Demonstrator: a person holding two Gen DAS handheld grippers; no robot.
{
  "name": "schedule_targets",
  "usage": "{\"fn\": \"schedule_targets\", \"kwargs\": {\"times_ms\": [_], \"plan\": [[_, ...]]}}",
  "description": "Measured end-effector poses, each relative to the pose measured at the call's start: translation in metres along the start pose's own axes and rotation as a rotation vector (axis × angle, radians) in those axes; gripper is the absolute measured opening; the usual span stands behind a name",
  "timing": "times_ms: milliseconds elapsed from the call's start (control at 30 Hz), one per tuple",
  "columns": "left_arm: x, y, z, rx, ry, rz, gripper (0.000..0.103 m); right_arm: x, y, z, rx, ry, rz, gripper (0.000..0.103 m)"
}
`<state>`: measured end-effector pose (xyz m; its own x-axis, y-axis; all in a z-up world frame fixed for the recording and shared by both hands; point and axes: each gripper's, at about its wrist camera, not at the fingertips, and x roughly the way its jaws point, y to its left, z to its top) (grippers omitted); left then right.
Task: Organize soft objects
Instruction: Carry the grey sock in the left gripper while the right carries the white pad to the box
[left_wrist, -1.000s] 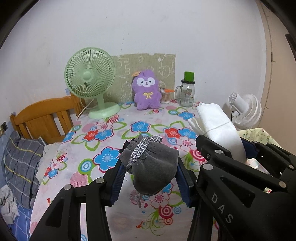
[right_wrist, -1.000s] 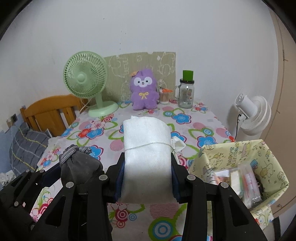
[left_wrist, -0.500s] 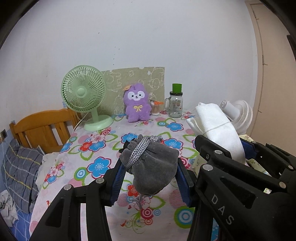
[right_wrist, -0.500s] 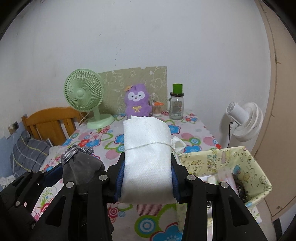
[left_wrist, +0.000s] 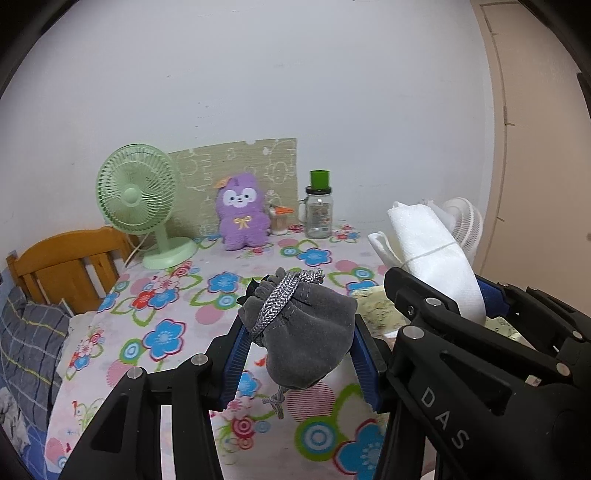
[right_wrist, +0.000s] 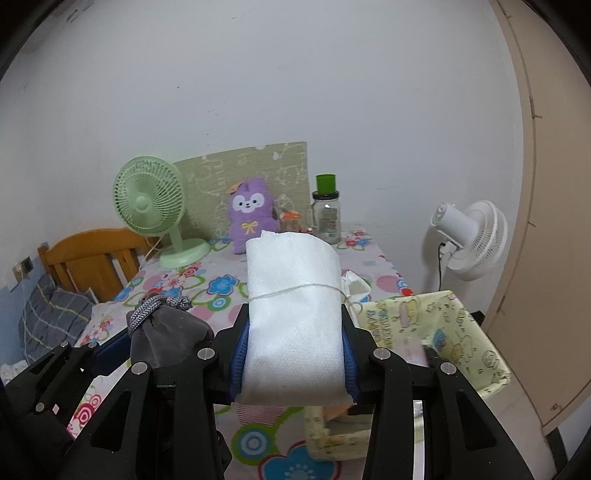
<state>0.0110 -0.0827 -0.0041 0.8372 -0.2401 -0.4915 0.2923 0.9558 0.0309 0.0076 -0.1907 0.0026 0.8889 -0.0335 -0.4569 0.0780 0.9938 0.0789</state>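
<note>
Both grippers have drawn back and risen from the purple plush toy, which now looks smaller. The yellow fabric bin shows more fully beside the right gripper.

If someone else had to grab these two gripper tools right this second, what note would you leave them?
Left gripper: shut on the grey drawstring pouch, held above the floral tablecloth.
Right gripper: shut on the white rolled cloth tied with string.
Yellow fabric basket sits at the table's right edge, already holding some items.
Done: both soft items picked up.
Left: neither is put away yet; the basket looks the likely place.
</note>
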Motion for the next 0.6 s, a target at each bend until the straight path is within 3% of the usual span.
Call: {"fn": "schedule_targets", "kwargs": {"times_ms": [600], "plan": [[0.034,-0.067,0.007,0.073,0.048,-0.118,0.054,0.007,-0.069,-0.004,0.07,0.022,-0.071,0.045]]}}
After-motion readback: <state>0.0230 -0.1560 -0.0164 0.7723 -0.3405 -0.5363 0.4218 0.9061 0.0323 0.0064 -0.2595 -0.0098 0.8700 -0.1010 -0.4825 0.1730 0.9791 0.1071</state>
